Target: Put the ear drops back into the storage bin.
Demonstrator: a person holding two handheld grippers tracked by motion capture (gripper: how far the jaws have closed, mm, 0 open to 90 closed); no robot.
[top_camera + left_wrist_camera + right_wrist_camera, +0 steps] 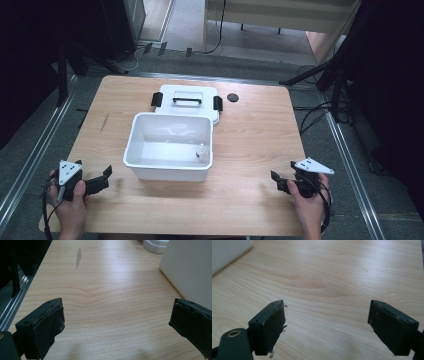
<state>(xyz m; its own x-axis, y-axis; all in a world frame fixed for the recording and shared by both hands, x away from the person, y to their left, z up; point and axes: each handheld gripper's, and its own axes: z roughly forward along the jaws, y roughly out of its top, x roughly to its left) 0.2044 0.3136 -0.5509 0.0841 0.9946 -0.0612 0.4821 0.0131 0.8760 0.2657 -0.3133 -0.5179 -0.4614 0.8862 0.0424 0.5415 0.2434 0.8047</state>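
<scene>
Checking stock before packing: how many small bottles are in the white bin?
1. A small bottle stands in the white bin, at its near right corner. None seems hidden; the bin's floor shows.

One bin (169, 150), one lid (187, 100), one bottle (201, 151)

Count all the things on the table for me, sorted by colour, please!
White: 3 - the open box, its lid lying behind it, the small bottle inside the box.
Black: 3 - the round cap, the left gripper, the right gripper.
Total: 6
</scene>
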